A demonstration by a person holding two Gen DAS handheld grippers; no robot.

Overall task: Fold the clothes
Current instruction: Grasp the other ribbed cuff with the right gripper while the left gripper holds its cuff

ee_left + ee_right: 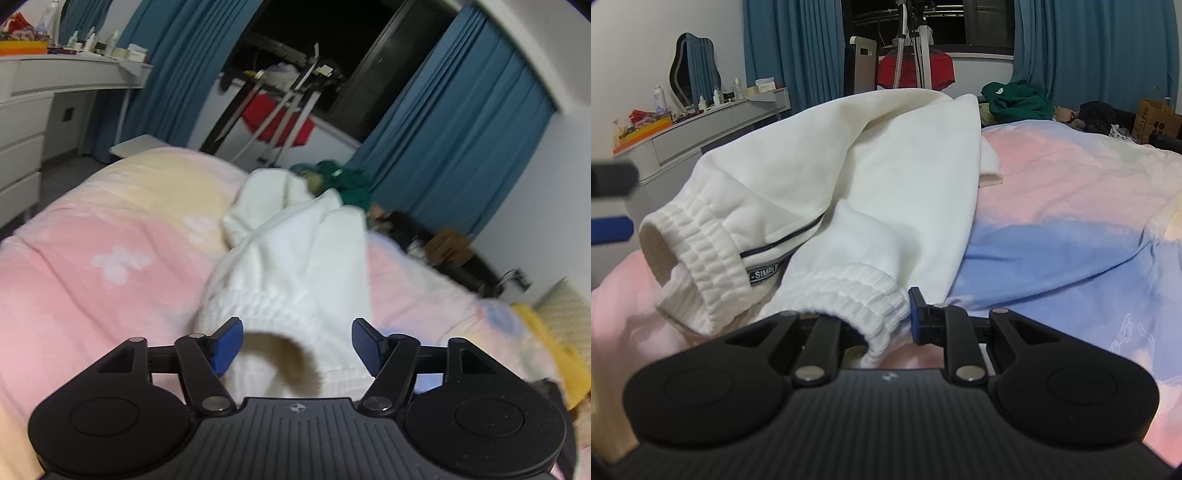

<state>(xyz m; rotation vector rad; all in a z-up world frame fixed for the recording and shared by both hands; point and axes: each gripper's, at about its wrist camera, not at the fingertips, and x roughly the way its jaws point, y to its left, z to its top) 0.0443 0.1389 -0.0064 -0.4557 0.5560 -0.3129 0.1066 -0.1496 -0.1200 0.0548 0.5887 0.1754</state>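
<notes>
While one white garment (857,166) lies bunched on the pink and blue blanket (1071,221), two ribbed cuffs show at its near end. One green garment (1019,99) lies apart at the far edge of the bed. Left gripper (297,345): both blue fingers (227,343) spread wide, one either side of a cuff opening (280,358), clamping nothing. Right gripper (857,321): fingers apart; one blue finger (918,317) touches the outside of the nearer cuff (857,302), the other is hidden behind it.

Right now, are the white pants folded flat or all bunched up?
Bunched up: the white pants lie rumpled on the blanket, both cuffs gaping open.
</notes>
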